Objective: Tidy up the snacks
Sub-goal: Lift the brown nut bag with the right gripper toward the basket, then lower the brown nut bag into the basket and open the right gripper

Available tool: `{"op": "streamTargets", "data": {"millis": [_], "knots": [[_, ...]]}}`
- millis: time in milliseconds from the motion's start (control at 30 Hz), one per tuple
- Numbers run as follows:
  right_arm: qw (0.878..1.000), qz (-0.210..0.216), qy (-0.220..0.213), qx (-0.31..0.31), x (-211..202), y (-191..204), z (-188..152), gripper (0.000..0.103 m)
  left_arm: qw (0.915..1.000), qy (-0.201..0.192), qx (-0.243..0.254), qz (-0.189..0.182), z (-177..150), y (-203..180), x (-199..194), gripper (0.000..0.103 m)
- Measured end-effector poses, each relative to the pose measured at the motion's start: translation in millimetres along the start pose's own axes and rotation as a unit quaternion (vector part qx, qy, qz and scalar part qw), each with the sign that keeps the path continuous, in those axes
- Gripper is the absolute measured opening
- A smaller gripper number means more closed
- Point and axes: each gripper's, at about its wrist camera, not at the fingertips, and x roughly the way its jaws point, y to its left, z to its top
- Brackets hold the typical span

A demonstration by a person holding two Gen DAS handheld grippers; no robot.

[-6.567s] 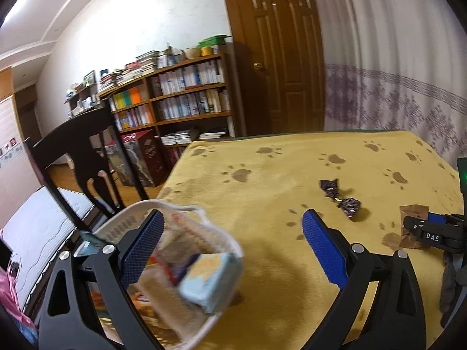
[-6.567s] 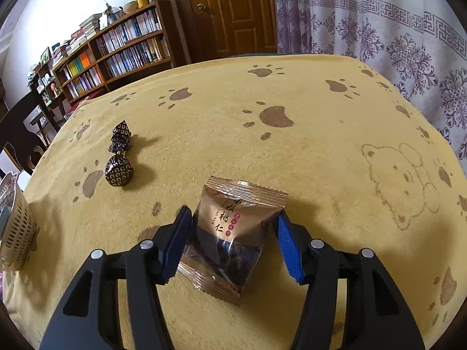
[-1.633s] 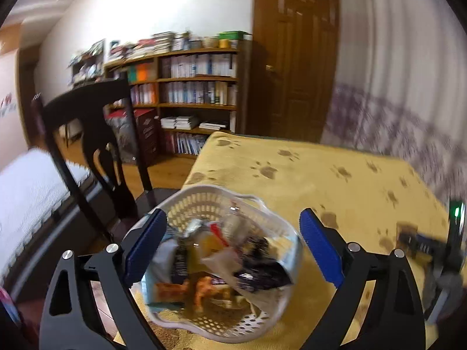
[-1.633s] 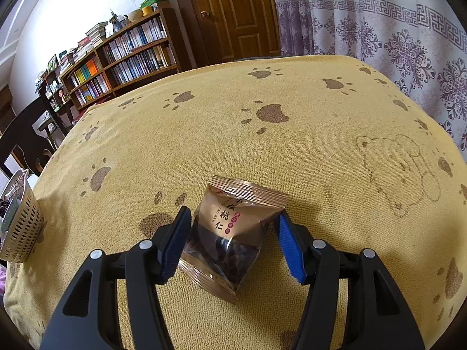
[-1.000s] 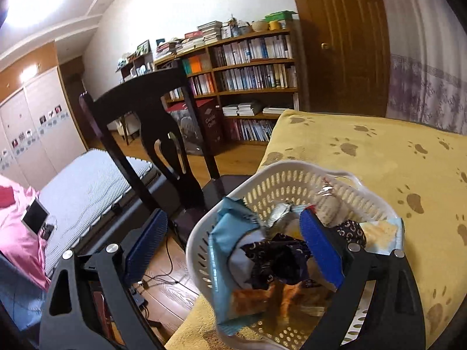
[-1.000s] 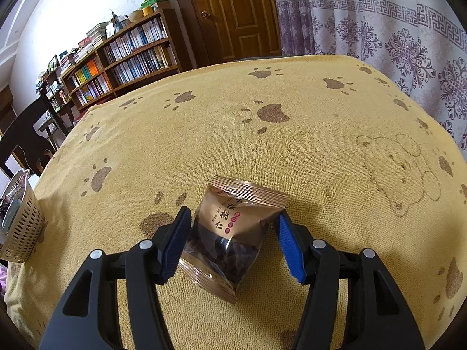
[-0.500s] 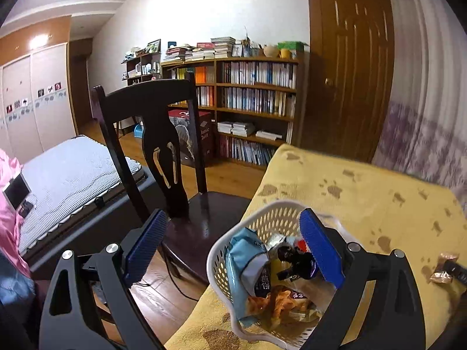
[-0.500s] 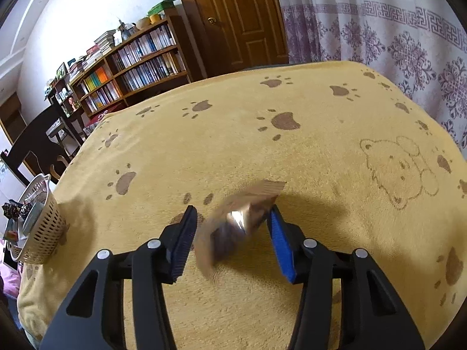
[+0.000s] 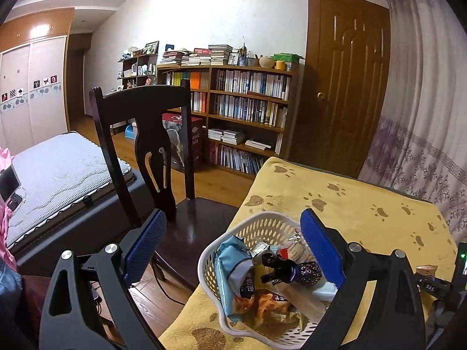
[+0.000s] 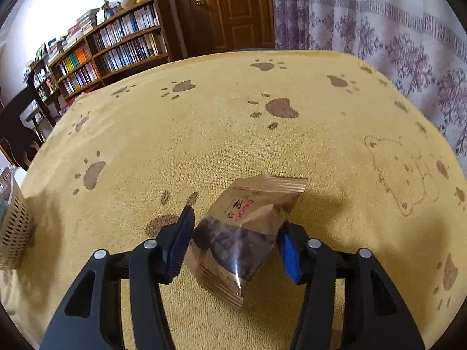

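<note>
My right gripper (image 10: 236,221) is shut on a brown snack packet (image 10: 251,218), which is tilted and lifted just off the yellow paw-print cloth (image 10: 233,116). A white plastic basket (image 9: 208,259) stands on the table's left corner, holding a light blue packet (image 9: 233,265), a dark wrapped candy (image 9: 294,269) and other snacks. My left gripper (image 9: 232,217) is open, drawn back above and in front of the basket with nothing between its fingers. In the right wrist view the basket (image 10: 13,227) shows at the far left edge. The left wrist view catches the brown packet (image 9: 426,269) at its right edge.
A dark wooden chair (image 9: 140,110) stands against the table's left side, next to the basket. Beyond it are a mattress (image 9: 58,169), a bookshelf (image 9: 242,110) and a door (image 9: 347,87). A curtain (image 10: 379,23) hangs behind the table.
My right gripper has shut on the brown packet and raised it off the cloth, tilting it. My left gripper has drawn back from the basket. The dark candies now lie in the basket.
</note>
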Motion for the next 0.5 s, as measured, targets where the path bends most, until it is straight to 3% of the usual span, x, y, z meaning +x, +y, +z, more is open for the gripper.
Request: {"op": "streamTargets", "data": {"millis": [300,500], "knots": [[0.998,0.04,-0.025,-0.03,-33,29,4,0.021,0.9999,-0.002,-0.016,0.001,4,10,-1,0.095],[0.995,0.071,-0.036,-0.067,-54,63,6,0.02,0.9995,-0.007,-0.031,0.0,6,18,-4,0.095]]}}
